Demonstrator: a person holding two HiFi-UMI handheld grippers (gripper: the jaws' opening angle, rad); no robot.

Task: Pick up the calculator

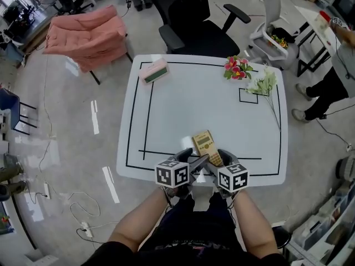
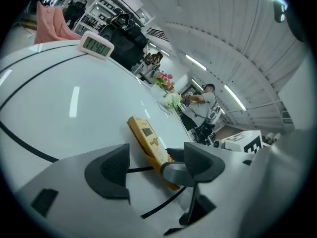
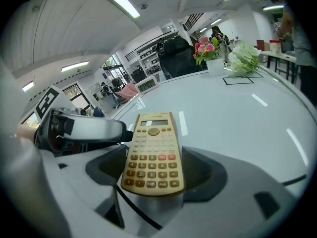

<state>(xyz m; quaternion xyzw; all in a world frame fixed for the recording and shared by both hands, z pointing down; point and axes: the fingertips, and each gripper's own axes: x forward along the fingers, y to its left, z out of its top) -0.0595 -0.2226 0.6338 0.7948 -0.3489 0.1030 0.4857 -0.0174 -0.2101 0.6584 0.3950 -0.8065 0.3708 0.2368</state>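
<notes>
A yellow calculator (image 1: pixel 206 147) lies near the front edge of the white table (image 1: pixel 194 101). In the right gripper view its near end (image 3: pixel 152 155) sits between my two jaws, and both side edges meet the pads. My right gripper (image 1: pixel 215 160) (image 3: pixel 153 171) is shut on it. From the left gripper view the calculator (image 2: pixel 148 140) looks tilted, with its near end off the table and a grey finger of the right gripper against its side. My left gripper (image 1: pixel 195 163) (image 2: pixel 156 168) hovers just left of the calculator, open and holding nothing.
A pink desk clock (image 1: pixel 154 71) stands at the table's far left. Pink flowers (image 1: pixel 237 67) and white flowers (image 1: pixel 264 84) lie at the far right. Black tape lines (image 1: pixel 148 112) mark the tabletop. Behind the table are a black office chair (image 1: pixel 194 21) and a pink-draped chair (image 1: pixel 86 35). A person (image 1: pixel 333 76) stands at the right.
</notes>
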